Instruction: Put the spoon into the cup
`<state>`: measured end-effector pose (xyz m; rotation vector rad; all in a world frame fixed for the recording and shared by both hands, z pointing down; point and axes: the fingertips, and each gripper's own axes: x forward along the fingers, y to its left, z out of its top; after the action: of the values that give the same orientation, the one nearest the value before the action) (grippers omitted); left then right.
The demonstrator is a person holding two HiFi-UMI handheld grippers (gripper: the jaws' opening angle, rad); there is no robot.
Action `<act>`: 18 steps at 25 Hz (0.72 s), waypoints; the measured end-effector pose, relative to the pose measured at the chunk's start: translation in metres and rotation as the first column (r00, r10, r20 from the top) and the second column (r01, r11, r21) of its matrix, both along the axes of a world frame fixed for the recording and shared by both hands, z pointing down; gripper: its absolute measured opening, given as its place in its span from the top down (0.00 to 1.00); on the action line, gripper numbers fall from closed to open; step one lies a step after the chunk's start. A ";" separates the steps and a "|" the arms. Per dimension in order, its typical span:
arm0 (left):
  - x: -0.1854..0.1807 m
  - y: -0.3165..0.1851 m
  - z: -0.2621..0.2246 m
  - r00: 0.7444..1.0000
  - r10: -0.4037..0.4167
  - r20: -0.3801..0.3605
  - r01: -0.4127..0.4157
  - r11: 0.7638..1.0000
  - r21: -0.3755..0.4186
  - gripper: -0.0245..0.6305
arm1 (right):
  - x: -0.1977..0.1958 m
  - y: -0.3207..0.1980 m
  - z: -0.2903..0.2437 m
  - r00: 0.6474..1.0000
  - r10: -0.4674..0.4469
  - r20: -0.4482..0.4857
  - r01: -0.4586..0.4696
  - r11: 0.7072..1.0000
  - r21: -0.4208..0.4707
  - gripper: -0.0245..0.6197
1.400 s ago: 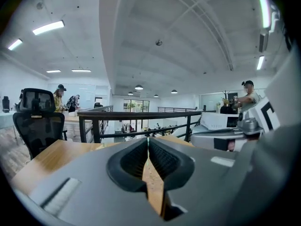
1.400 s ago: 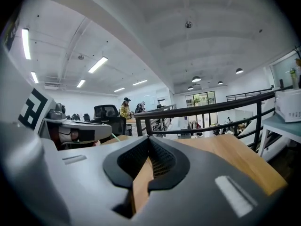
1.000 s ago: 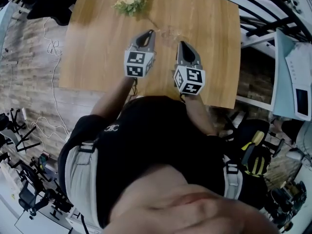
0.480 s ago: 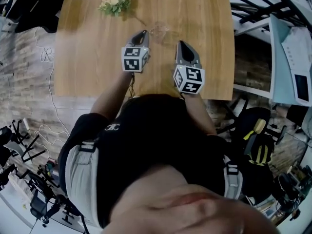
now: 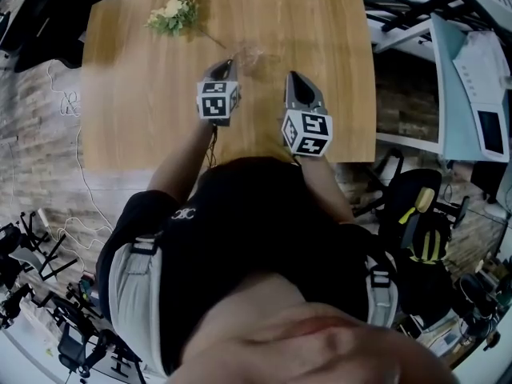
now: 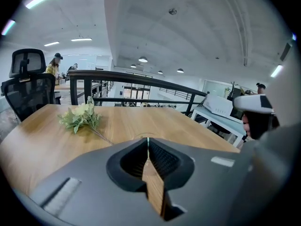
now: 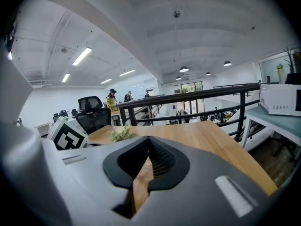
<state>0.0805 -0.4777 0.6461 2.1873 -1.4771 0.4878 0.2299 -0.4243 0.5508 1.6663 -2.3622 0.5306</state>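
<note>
Wooden counter (image 5: pixel 136 102) lies under both tools, left tool (image 5: pixel 229 62) and right tool (image 5: pixel 290 75), each with jaws pressed together and empty. A faint clear cup (image 5: pixel 254 54) stands just ahead of the left tool, with a flower sprig (image 5: pixel 170 13) farther ahead-left.

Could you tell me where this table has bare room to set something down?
Free: the wooden table left of the left gripper, nearer than the pale flower sprig; and the strip right of the right gripper. Crowded: the middle, around the clear glass cup.
</note>
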 end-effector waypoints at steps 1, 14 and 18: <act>0.001 0.001 0.002 1.000 0.003 0.006 -0.003 1.000 -0.001 0.93 | 0.001 0.000 0.001 1.000 -0.001 0.001 0.001 1.000 -0.004 0.96; -0.004 0.001 0.012 0.999 -0.033 0.012 0.033 0.999 -0.010 0.93 | 0.006 -0.003 0.005 1.000 -0.017 0.010 0.017 1.000 -0.022 0.96; -0.004 0.004 0.009 1.000 -0.024 -0.001 0.024 1.000 -0.005 0.86 | 0.005 -0.002 0.005 1.000 -0.021 0.014 0.021 0.999 -0.024 0.96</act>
<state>0.0769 -0.4735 0.6547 2.1631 -1.4986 0.4821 0.2352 -0.4260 0.5558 1.6314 -2.3706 0.5662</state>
